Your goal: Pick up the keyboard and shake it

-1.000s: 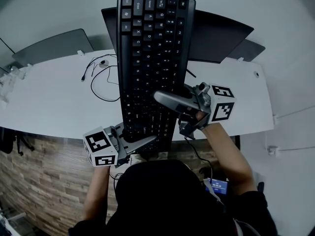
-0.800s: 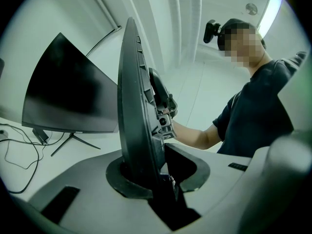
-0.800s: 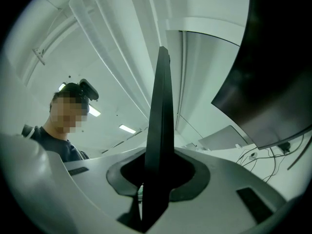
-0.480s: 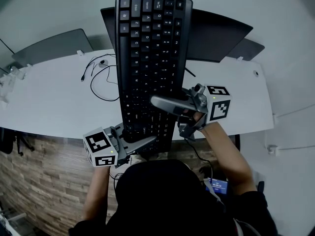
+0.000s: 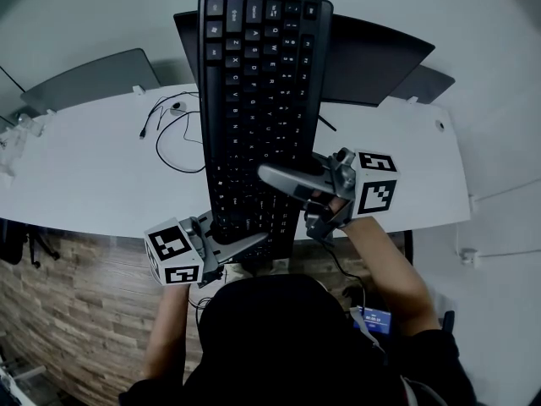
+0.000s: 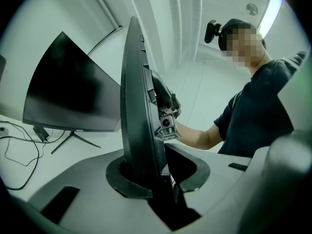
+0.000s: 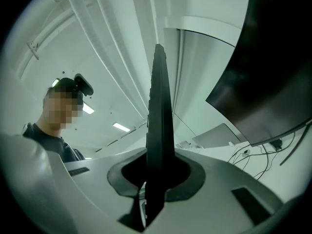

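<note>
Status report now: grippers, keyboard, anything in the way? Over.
Left gripper shut on keyboard, near end. Right gripper shut on its right edge. Keyboard lifted clear of white desk. Nothing blocking.

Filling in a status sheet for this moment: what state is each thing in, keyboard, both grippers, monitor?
keyboard: lifted off the desk, held up on end.
left gripper: shut on the keyboard's near end.
right gripper: shut on the keyboard's right edge, jaws just closed tighter.
monitor: screen dark.
</note>
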Available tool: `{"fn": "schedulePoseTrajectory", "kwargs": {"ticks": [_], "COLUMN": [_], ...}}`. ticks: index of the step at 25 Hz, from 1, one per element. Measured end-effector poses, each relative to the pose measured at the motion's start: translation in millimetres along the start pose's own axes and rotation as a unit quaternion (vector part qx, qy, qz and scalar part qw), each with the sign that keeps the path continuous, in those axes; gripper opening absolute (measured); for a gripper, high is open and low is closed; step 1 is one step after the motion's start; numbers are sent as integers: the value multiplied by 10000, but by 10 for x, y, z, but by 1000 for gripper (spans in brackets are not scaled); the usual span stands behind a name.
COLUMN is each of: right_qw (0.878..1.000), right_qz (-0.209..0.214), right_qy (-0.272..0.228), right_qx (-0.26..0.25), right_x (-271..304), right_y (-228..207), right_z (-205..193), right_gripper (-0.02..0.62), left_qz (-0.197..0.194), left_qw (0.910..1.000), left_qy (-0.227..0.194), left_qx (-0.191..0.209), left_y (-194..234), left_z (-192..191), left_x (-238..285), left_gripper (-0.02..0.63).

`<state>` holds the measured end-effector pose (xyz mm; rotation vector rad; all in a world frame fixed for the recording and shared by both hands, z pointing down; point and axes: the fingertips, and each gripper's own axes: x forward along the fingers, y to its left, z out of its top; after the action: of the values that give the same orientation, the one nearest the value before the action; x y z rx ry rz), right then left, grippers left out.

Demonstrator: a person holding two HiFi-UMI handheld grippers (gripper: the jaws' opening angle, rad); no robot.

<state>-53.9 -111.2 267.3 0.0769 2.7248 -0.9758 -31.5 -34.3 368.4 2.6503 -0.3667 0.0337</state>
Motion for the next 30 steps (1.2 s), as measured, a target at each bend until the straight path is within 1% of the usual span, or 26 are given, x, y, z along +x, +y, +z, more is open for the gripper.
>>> {"fn": "schedulePoseTrajectory", "kwargs": {"ticks": [3,8,14,23,30], "right_qw": [9999,9995,9981,9966,9945], "right_qz": [-93,-232,-373,-492,-581], "right_qy": [37,115,265,380,454], "right_qx": [-78,-179,-411,-536,-740], "right_x": [6,3,-36,-72,-118], "right_y": [-4,-8,-39,-68,-139], "right_z": [-15,-18,7,16,-44], "right_gripper": [75,75,74,74,74], "left_qz": [-29,7,168,245,359], "left_qw": [10000,9995,9981,9985,9972], "left_qy": [-13,10,148,181,332], "left_qx": [32,304,581,463,564], "left_y": [11,13,96,161,288], "left_z": [-13,-18,-64,-86,-287], "left_x": [-10,-11,35,41,-15], "left_gripper": [115,123,143,152,160]}}
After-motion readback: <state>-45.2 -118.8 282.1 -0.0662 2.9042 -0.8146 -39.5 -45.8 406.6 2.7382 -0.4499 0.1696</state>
